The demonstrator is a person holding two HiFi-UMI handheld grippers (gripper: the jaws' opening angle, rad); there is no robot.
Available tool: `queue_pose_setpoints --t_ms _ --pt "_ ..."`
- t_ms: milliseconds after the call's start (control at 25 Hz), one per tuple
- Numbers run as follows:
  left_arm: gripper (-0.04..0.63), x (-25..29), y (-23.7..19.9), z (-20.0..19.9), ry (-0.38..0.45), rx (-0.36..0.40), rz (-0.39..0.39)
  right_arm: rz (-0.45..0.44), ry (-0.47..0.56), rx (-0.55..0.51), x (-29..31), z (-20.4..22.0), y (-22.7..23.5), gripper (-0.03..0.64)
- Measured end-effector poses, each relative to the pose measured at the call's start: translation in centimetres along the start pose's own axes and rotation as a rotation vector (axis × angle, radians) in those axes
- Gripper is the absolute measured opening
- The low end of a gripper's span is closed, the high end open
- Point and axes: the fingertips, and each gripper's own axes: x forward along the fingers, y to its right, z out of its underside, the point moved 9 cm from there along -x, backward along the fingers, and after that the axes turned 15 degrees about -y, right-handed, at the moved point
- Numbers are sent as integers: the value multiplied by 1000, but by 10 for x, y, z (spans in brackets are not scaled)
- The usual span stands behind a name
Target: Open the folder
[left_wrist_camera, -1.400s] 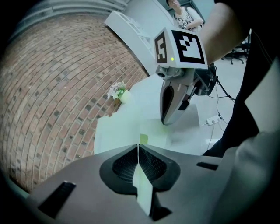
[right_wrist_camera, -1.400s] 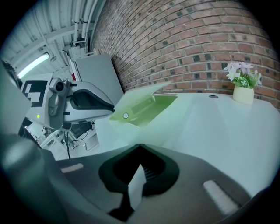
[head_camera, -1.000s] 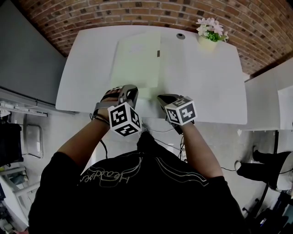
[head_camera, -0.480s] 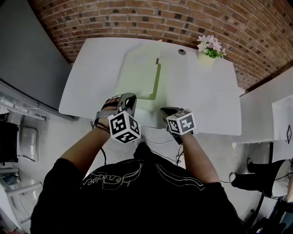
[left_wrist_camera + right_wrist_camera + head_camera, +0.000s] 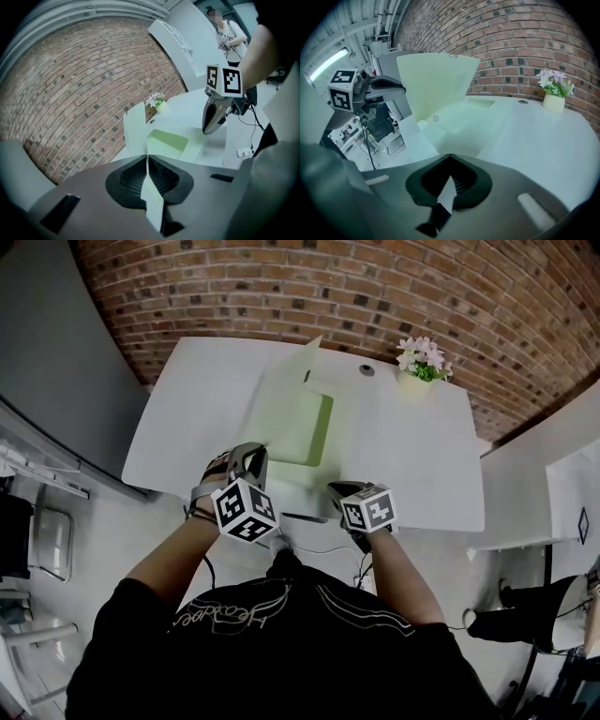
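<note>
Head view, left gripper (image 5: pixel 251 454) clamping raised folder cover (image 5: pixel 436 79), right gripper (image 5: pixel 339 491) clamping folder base (image 5: pixel 300 427).

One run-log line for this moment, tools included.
left tool: shut on raised cover of pale green plastic folder | right tool: shut on lower sheet | folder: partly open

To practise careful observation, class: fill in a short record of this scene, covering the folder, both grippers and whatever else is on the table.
folder: pale green, on white table, partly open
cover: lifted off the lower sheet, tilted up
left gripper: shut on cover's edge
right gripper: shut on folder's lower sheet
also on table: flower pot, far right corner
behind: brick wall
</note>
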Motion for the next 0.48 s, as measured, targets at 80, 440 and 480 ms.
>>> queue_pose_setpoints --t_ms 80,440,480 --pt "9 -1 -4 1 0 -39 13 2 -2 3 -1 2 0 2" --pt "11 -4 -19 11 -18 -231 107 2 14 8 -4 9 -1 2" --pt "10 -5 -21 12 -19 -250 110 0 16 9 -4 10 -1 2"
